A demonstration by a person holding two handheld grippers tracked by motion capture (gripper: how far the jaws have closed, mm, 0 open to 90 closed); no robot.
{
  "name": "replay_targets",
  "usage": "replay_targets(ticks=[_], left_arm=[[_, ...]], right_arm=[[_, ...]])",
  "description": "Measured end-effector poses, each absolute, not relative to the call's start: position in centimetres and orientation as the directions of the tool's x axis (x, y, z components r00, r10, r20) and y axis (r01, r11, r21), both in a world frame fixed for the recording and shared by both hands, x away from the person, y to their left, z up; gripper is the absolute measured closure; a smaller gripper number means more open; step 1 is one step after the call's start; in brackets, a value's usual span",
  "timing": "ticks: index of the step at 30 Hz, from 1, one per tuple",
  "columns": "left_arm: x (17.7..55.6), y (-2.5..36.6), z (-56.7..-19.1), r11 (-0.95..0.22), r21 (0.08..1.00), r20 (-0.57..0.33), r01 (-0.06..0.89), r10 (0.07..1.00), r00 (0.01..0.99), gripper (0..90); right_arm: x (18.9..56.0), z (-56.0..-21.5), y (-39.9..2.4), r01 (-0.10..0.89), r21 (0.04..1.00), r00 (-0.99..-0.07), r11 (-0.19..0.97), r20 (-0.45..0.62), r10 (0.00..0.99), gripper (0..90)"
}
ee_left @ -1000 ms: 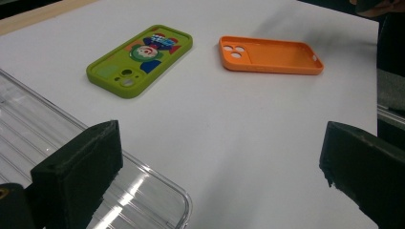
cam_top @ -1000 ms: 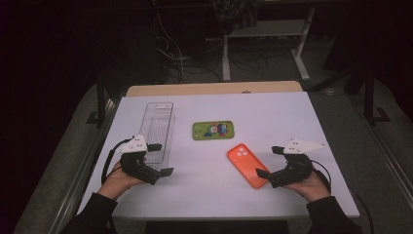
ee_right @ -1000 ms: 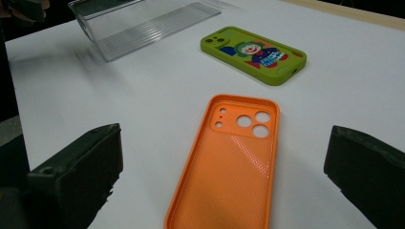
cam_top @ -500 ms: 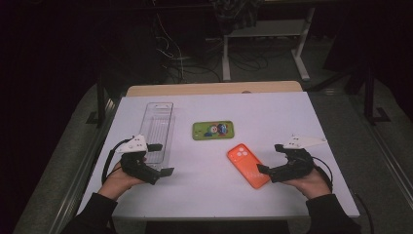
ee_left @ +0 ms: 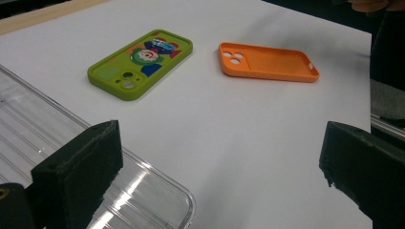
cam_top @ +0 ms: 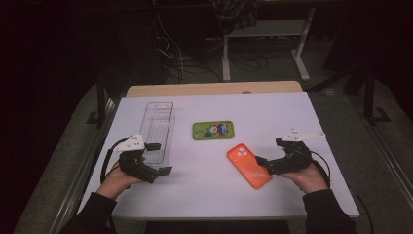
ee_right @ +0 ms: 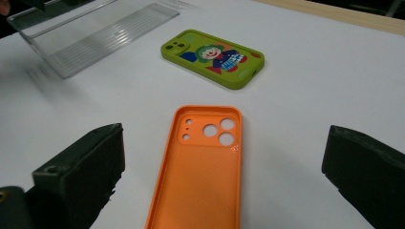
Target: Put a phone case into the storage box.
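Black tongs on your right (cam_top: 263, 161) are spread wide apart, with nothing in them. They sit right at the orange phone case (ee_right: 203, 167), which lies hollow side up on the white surface (cam_top: 292, 117), its near end between the two jaws, so you look ready to pinch it. Your left tongs (cam_top: 158, 158) are wide apart too, waiting by the near end of the clear tray (cam_top: 158, 129). Past the orange case lies the green case (cam_top: 213, 130), picture side up, apart from it.
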State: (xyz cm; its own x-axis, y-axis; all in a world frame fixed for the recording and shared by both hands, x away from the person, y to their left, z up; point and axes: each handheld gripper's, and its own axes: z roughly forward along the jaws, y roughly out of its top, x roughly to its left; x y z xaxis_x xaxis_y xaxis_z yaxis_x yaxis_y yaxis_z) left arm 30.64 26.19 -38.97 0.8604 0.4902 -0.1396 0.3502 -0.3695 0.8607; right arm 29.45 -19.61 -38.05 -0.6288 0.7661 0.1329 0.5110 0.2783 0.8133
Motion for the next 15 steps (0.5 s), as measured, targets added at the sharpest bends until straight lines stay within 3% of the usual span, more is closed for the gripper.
replay_targets(ticks=[15], left_arm=[[30.7,26.1,-39.0,-0.382,0.858,-0.132,0.344,0.483,0.866,0.8]], right_arm=[[30.9,-37.7,-18.3,0.504,0.812,-0.612,0.294,0.096,0.785,0.0]])
